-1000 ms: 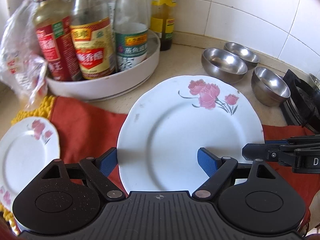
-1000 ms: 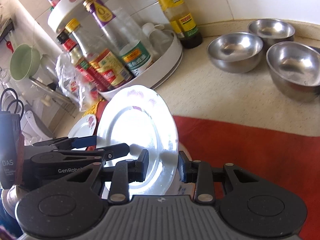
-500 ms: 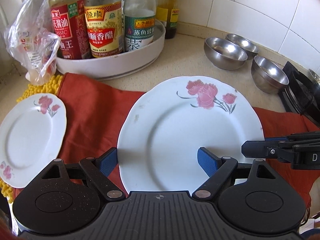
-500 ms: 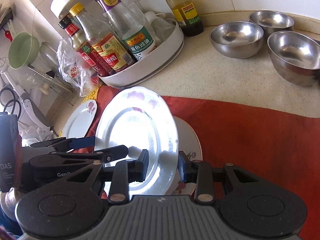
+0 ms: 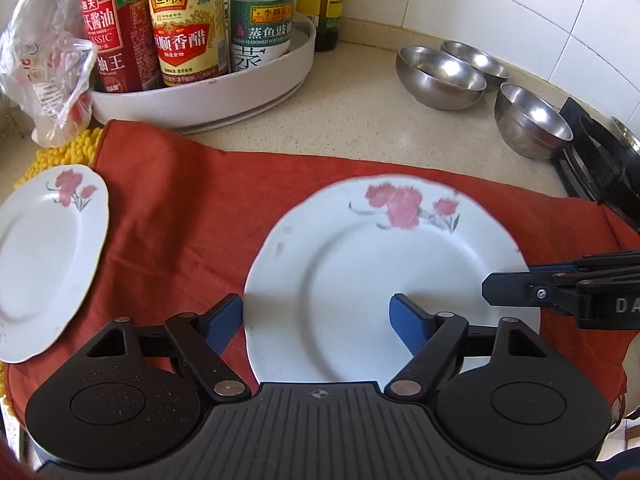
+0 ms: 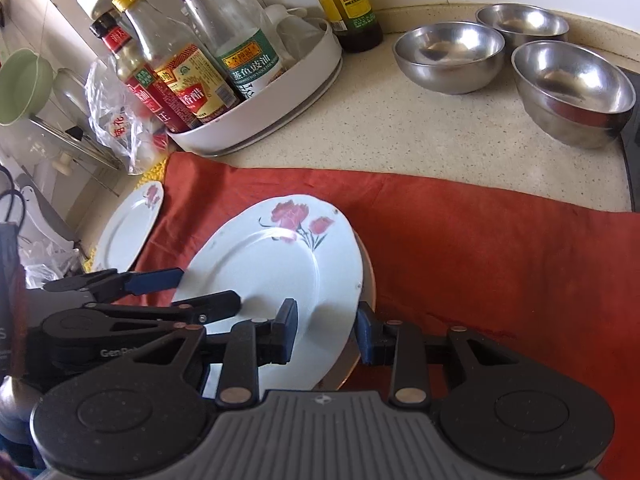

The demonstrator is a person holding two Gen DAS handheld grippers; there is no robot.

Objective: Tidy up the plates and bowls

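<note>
A large white china plate with pink roses painted near its rim (image 5: 384, 264) sits tilted over the red cloth, one edge raised, with what looks like a second plate's rim (image 6: 370, 276) showing just beneath it in the right wrist view. A smaller white plate with the same rose pattern (image 5: 44, 256) lies flat at the cloth's left end, well apart. Three round stainless steel bowls (image 6: 448, 54) stand upright and empty, clustered close together on the speckled counter beyond the cloth.

Sauce bottles (image 5: 180, 28) stand in a white tray (image 5: 208, 96); a red cloth (image 5: 192, 208) covers the counter (image 5: 360, 108)
</note>
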